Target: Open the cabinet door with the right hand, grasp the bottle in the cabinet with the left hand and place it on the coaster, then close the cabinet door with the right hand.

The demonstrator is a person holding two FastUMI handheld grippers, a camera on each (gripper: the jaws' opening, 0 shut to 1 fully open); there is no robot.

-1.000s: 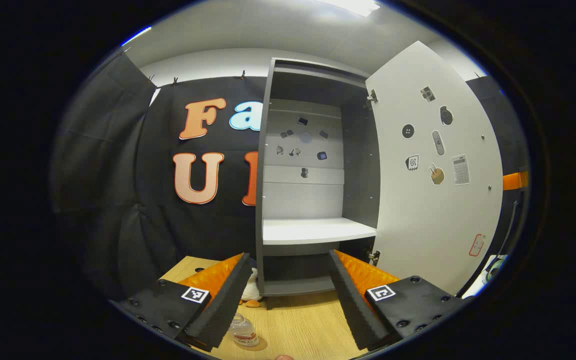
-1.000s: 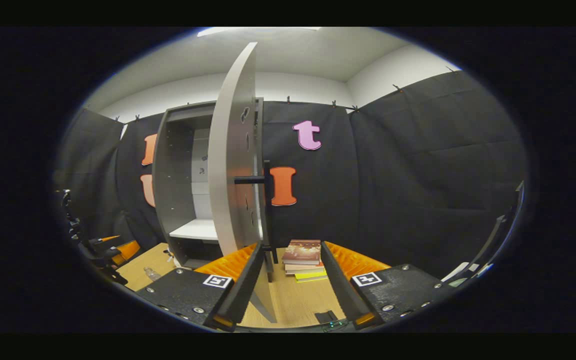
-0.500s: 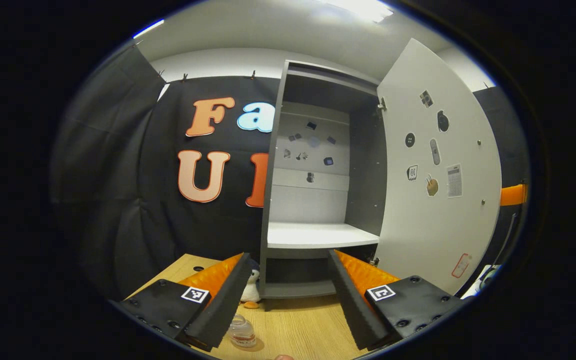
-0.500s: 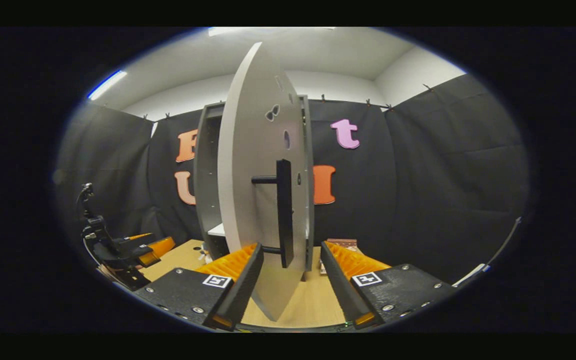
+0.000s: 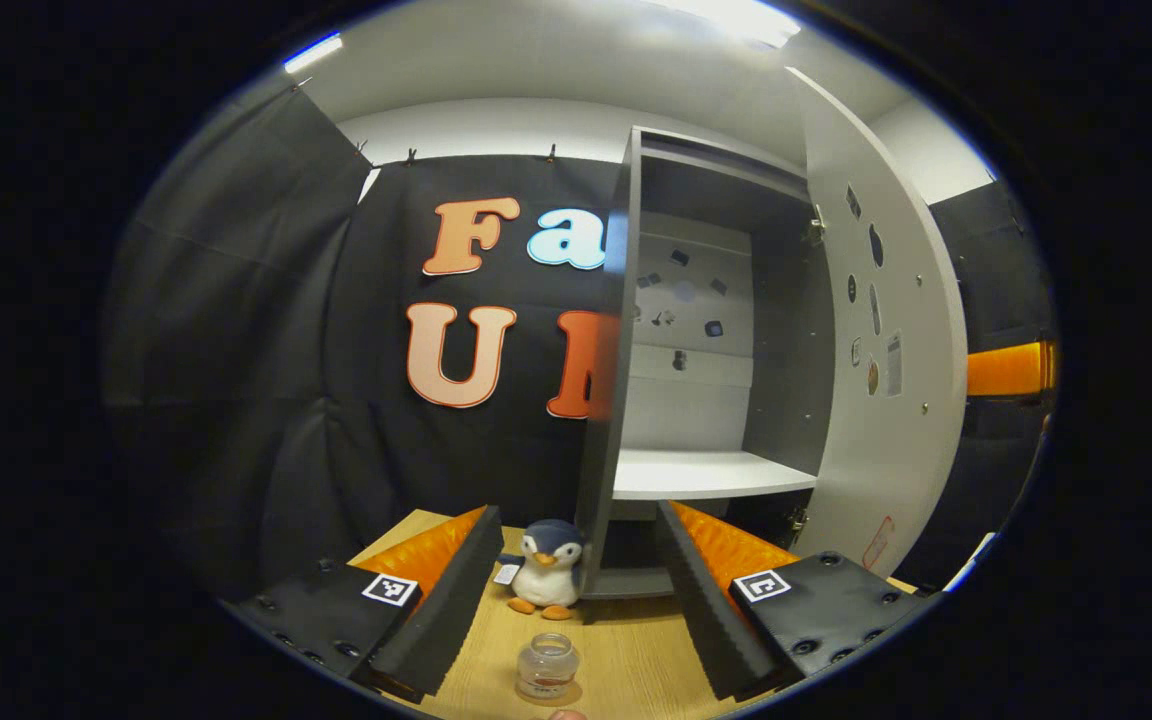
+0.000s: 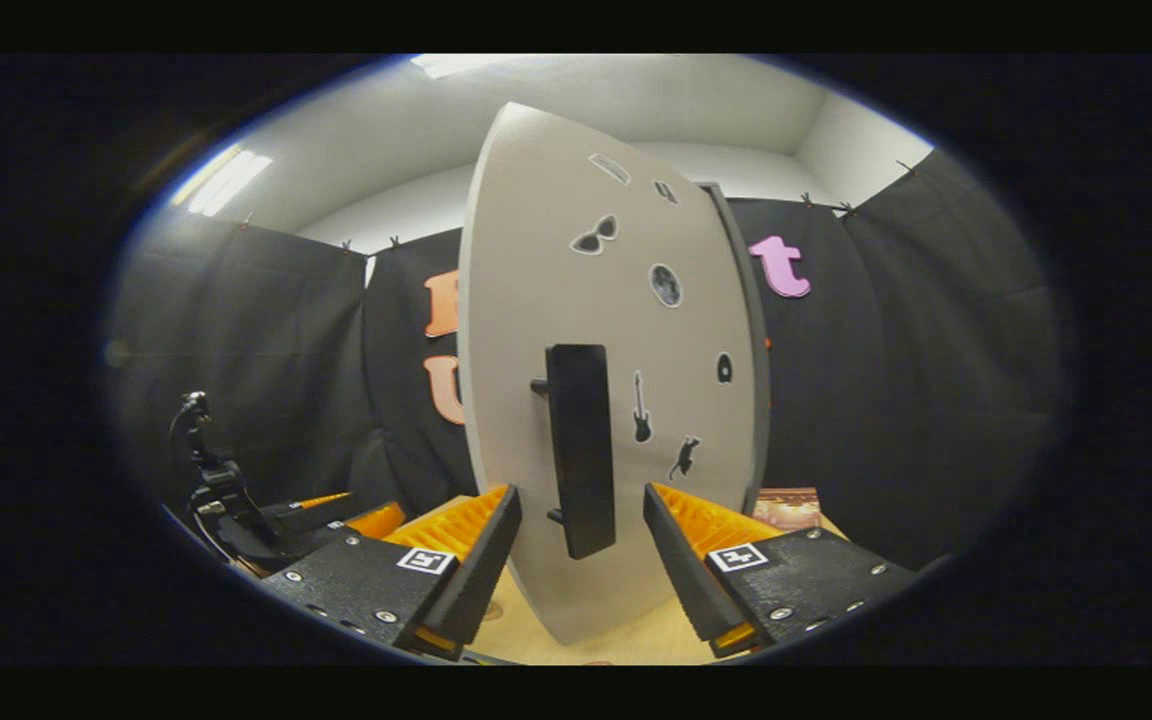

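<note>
In the right gripper view, the right gripper (image 6: 581, 545) is spread wide, its fingers flanking the lower end of the black handle (image 6: 579, 447) on the cabinet door (image 6: 616, 330) without pressing on it. The door stands partly open. In the left gripper view, the left gripper (image 5: 576, 590) is also spread and holds nothing; it hangs over the wooden table (image 5: 626, 655) in front of the cabinet (image 5: 706, 350). The bottle (image 5: 547, 667) stands on the table in front of the cabinet, below the gap between the fingers, and a toy penguin (image 5: 547, 579) sits beside the cabinet's left wall. The cabinet's white shelf (image 5: 706, 473) is bare.
</note>
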